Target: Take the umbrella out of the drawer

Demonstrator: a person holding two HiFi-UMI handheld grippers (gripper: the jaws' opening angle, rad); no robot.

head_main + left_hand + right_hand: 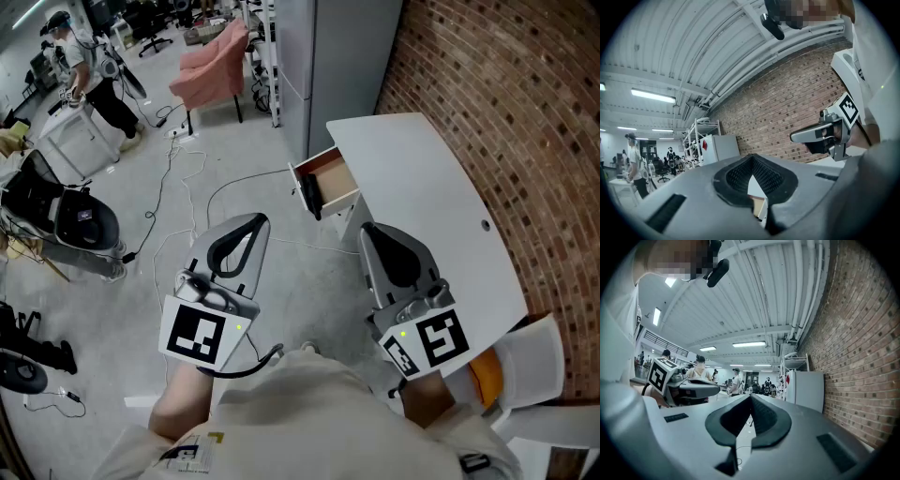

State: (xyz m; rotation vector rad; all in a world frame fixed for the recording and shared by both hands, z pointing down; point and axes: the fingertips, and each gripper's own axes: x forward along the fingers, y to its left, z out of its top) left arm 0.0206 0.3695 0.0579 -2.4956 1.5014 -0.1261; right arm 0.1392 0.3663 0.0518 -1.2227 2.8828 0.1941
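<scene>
A brick wall [487, 84] runs beside the white bench [422, 187]; a grey cabinet [328, 56] stands beyond it, and cables [187, 178] trail over the floor. The drawer [330, 180] hangs pulled out, ahead of and between the left claw [257, 221] and right claw [367, 231], both closed on nothing and apart from it; its contents cannot be made out

I held both arms out in front of me, level and side by side, in the lower middle of the head view. My left hand-held gripper [255, 223] had its jaws pressed together with nothing between them. My right hand-held gripper [371, 232], well apart from it, was likewise closed and empty.
</scene>
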